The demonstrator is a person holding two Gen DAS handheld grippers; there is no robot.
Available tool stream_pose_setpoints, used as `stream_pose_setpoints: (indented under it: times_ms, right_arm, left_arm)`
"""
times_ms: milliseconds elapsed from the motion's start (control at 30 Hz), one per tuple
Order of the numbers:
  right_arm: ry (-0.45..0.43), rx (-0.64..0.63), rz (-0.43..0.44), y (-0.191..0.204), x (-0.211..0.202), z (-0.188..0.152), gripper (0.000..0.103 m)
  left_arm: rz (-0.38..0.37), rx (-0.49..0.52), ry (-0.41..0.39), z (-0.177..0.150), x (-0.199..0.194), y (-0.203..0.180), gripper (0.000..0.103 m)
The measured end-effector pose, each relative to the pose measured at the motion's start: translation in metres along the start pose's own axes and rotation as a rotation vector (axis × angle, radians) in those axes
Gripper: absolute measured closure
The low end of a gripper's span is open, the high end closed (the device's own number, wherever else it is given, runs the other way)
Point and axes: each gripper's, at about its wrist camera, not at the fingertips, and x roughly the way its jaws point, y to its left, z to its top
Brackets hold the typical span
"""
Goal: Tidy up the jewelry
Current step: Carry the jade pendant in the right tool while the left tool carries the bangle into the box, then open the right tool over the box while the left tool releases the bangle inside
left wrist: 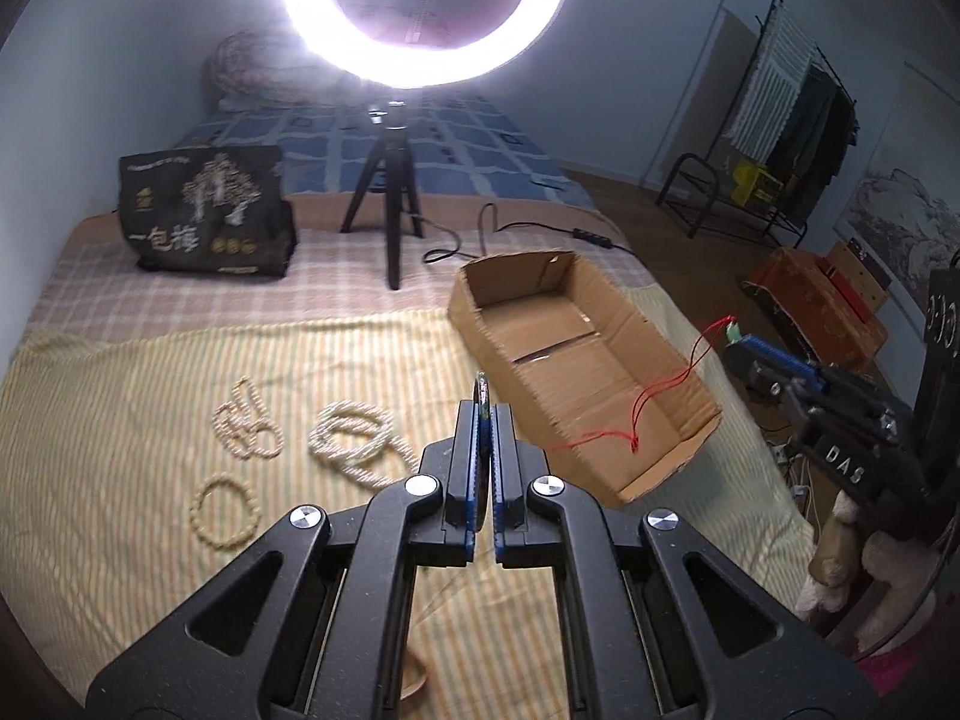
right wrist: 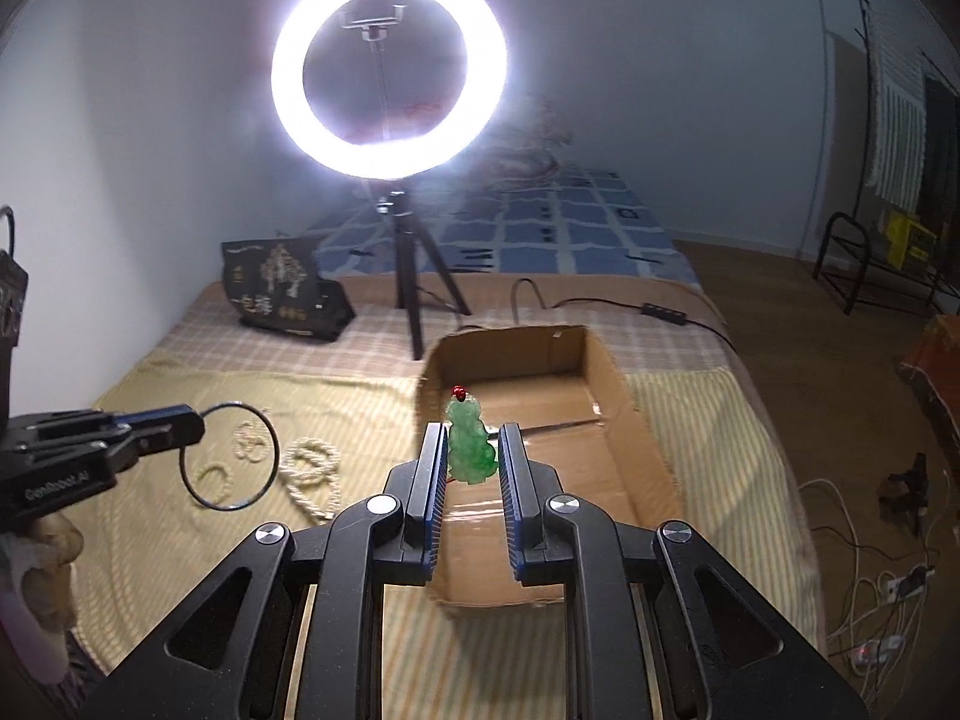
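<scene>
Green pendant [right wrist: 471,443]: translucent green carved stone with a small red bead on top, clamped between the blue-padded fingers of the right hand-held gripper [right wrist: 472,450], held above the near part of the cardboard box [right wrist: 624,420].
Red cord [left wrist: 648,402]: thin, runs from the pendant [left wrist: 732,333] and droops in loops down into the cardboard box [left wrist: 540,288], its low end near the box's near corner.
Dark bangle [right wrist: 231,455]: thin dark ring, pinched at its rim by the left hand-held gripper [left wrist: 485,420], held in the air left of the box; in the left wrist view it shows edge-on between the closed fingers.
Cardboard box: open-topped, shallow, brown, tape across its floor, only the cord inside; it lies on the bed [left wrist: 150,312].
Coiled bead strand [left wrist: 354,438]: cream, in several loops, on the yellow striped cloth [left wrist: 120,396] left of the box, nearest to it.
Looped bead strand [left wrist: 246,423]: cream, twisted in small loops, farther left of the box.
Bead bracelet [left wrist: 223,513]: cream single ring, left of the box and nearer the camera than the other strands.
Ring light [right wrist: 390,69]: lit, on a black tripod [right wrist: 420,282] just behind the box; its cable trails on the bed beside the box's far end.
Dark bag [left wrist: 207,216]: printed with a tree and characters, behind and left of the box.
</scene>
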Motion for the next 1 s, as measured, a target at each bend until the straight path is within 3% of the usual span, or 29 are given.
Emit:
stream_pose_setpoints:
  times_ms: [400,1000]
  right_arm:
    - [0.040,0.036,-0.093,-0.047,0.022,-0.004,0.088]
    - [0.101,0.087,-0.100,-0.076,0.049,-0.010,0.088]
  left_arm:
    - [-0.067,0.012,0.046,0.024,0.056,-0.038,0.102]
    - [-0.082,0.040,0.096,0.027,0.105,-0.062,0.102]
